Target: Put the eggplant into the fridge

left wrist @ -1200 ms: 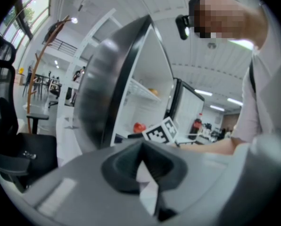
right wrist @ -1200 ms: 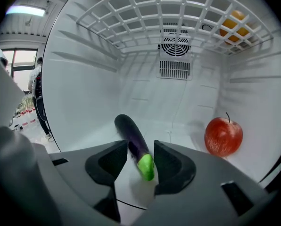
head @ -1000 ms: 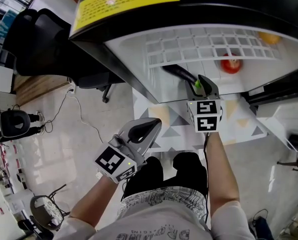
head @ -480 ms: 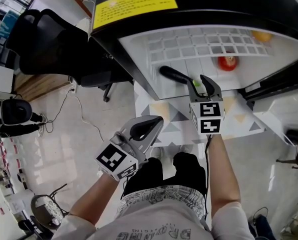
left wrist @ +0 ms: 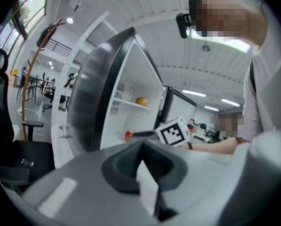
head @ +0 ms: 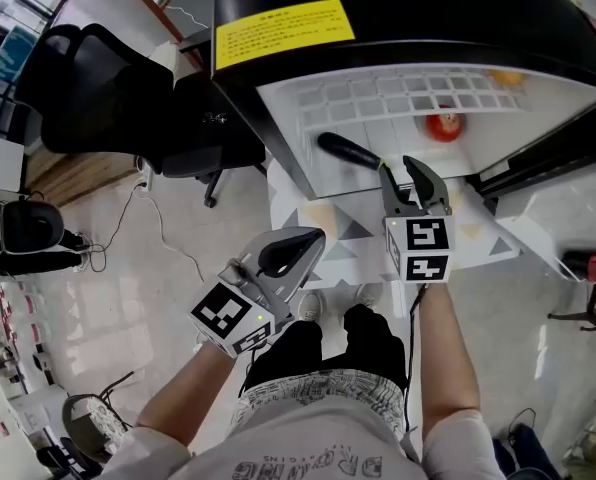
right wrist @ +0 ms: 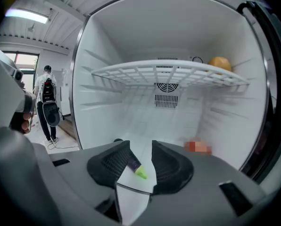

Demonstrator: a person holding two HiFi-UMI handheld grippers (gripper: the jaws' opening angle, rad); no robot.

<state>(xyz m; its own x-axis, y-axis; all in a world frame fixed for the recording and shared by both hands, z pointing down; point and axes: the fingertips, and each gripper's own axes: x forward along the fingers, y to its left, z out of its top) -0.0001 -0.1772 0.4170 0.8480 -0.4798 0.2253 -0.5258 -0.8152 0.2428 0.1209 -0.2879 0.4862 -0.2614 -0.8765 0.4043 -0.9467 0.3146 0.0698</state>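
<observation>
The dark purple eggplant (head: 346,151) lies on the white floor of the open fridge (head: 308,128), its green stem end toward me. My right gripper (head: 403,175) hovers just in front of and above that stem. In the right gripper view the stem end of the eggplant (right wrist: 136,168) shows low in the gap of the right gripper (right wrist: 140,147). The pads do not touch it. These jaws have just been closing a little and stand apart. My left gripper (head: 311,241) hangs lower left, outside the fridge, shut and empty; the left gripper (left wrist: 141,150) looks at the fridge from the side.
A red fruit (head: 441,124) sits at the back right of the fridge floor. An orange fruit (right wrist: 219,63) rests on the wire shelf (right wrist: 169,72) above. A black office chair (head: 98,88) stands left of the fridge. A person (right wrist: 47,102) stands far off.
My right gripper has drawn back and risen away from the eggplant, which stays on the fridge floor. The left gripper has lifted slightly.
</observation>
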